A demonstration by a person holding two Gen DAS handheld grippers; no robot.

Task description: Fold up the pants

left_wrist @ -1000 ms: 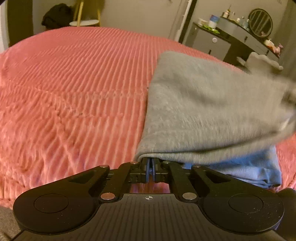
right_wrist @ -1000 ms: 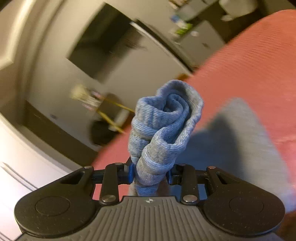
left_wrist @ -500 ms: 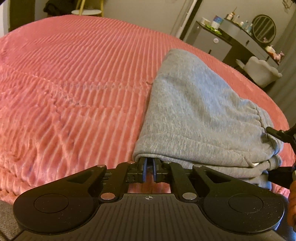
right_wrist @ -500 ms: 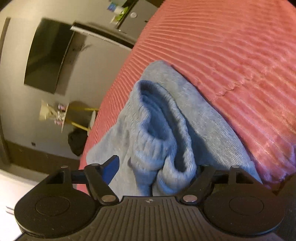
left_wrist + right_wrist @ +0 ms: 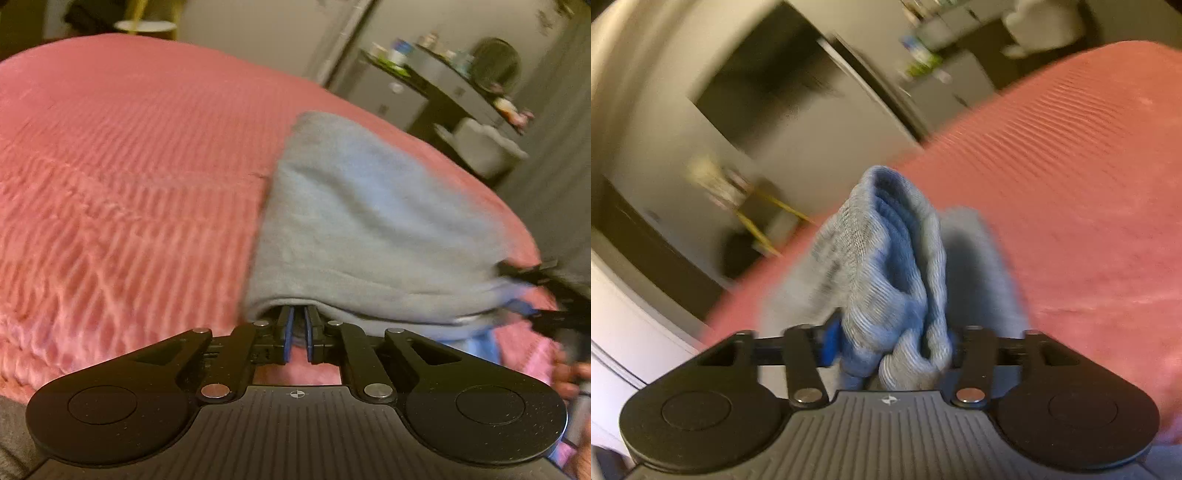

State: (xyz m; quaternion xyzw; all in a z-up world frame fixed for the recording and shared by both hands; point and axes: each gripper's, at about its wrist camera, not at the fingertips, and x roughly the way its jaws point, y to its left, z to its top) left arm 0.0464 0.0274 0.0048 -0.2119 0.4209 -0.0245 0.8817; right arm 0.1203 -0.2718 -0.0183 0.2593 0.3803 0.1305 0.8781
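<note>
The grey pants [image 5: 369,229] lie folded on the pink ribbed bed cover [image 5: 129,177], toward its right side near the edge. The left tool [image 5: 298,328] sits at the near hem, its jaws opening, a narrow gap showing between the blue pads with cloth draped over their tips. The right tool [image 5: 890,347] is closing, its pads pressing a bunched fold of the pants.

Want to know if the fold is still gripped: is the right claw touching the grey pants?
Touching. In the right wrist view the bunched grey pants fill the closing right claw, fabric against both fingers.
</note>
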